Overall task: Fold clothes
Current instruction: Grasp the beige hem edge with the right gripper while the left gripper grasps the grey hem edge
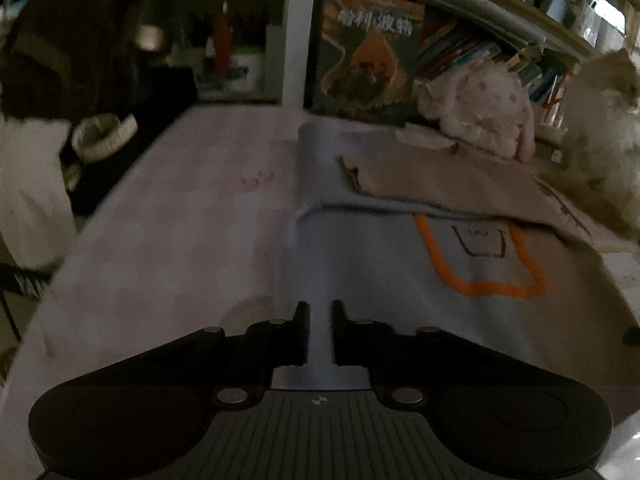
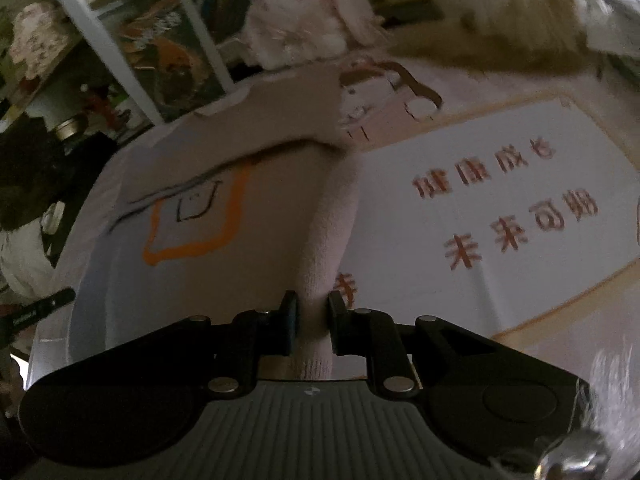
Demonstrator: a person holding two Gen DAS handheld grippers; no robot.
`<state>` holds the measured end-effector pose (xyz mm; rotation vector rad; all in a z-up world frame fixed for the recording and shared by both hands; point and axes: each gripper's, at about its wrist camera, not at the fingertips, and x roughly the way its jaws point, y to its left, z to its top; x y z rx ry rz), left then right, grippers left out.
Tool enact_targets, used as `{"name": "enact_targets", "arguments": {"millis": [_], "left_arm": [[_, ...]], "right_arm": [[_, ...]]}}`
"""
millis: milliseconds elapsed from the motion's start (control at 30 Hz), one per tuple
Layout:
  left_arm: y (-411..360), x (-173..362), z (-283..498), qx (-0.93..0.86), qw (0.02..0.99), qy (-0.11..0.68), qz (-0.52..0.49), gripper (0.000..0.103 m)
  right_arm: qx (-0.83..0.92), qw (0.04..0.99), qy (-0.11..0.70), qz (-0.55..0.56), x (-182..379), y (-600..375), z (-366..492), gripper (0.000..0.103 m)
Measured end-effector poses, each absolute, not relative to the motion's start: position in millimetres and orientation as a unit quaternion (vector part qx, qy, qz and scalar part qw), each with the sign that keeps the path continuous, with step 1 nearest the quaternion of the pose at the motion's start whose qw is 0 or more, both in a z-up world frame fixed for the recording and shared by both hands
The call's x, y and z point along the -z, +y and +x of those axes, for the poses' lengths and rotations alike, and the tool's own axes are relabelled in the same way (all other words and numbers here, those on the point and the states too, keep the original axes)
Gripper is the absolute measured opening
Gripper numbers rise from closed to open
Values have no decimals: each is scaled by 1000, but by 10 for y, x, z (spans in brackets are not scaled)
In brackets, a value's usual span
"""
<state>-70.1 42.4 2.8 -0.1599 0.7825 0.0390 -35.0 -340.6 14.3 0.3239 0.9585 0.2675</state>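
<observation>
Both tongs (image 1: 320, 334) (image 2: 312, 326) on garment (image 1: 380, 264) hem

To your left the pale tabletop (image 1: 192, 208) lies bare and passable; ahead, the standing book (image 1: 366, 56), 2 plush toys (image 1: 480, 112) and the shelf post (image 1: 300, 32) block the far edge.

Left gripper (image 1: 320, 334) low in view, jaws nearly closed, pinching near edge of pale blue garment (image 1: 380, 272). Garment lies flat on pinkish table cover (image 1: 180, 208); orange outline print (image 1: 480, 264) with small black drawing inside. Tan folded fabric (image 1: 460, 188) overlaps garment's far part. Behind: upright book (image 1: 368, 56) with Chinese title, pink-spotted plush toy (image 1: 480, 112), furry beige toy (image 1: 604, 120) at right edge, shelf clutter, all dim and blurred.
</observation>
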Motion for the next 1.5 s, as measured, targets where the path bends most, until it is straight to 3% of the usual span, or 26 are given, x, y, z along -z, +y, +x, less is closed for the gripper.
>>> {"name": "enact_targets", "arguments": {"millis": [200, 267, 333, 367, 567, 633, 667, 733, 800, 967, 1133, 1333, 1500], "left_arm": [[459, 45, -766, -4, 912, 402, -84, 26], [482, 36, -794, -6, 912, 400, -88, 36], [501, 27, -817, -18, 914, 396, -89, 62], [515, 25, -824, -24, 914, 395, -91, 64], [613, 89, -811, -39, 903, 411, -119, 64], [610, 110, -803, -41, 901, 415, -124, 59], [599, 110, -809, -42, 901, 413, -123, 52], [573, 98, -804, -42, 903, 410, -118, 13], [555, 61, -815, -40, 908, 400, -113, 4], [416, -107, -891, -23, 930, 361, -62, 4], [504, -38, -854, -26, 916, 389, -95, 7], [640, 66, -893, -15, 895, 420, -150, 24], [644, 96, -912, -8, 892, 422, -163, 27]], "right_arm": [[-124, 857, 472, 167, -75, -3456, -363, 25], [-124, 856, 475, 164, -63, -3457, -368, 31], [-124, 855, 478, 159, -52, -3447, -374, 33], [-123, 855, 480, 157, -45, -3442, -377, 33], [-125, 857, 480, 137, -40, -3404, -392, 34], [-126, 859, 480, 128, -39, -3386, -395, 32], [-127, 859, 480, 123, -38, -3377, -397, 25], [-128, 860, 480, 117, -37, -3364, -397, 20], [-129, 862, 477, 114, -49, -3358, -403, 17], [-152, 877, 439, 119, -188, -3351, -476, 15], [-145, 872, 451, 121, -160, -3358, -456, 15], [-138, 857, 475, 142, -57, -3421, -460, 24], [-137, 852, 482, 151, -23, -3443, -481, 27]]}}
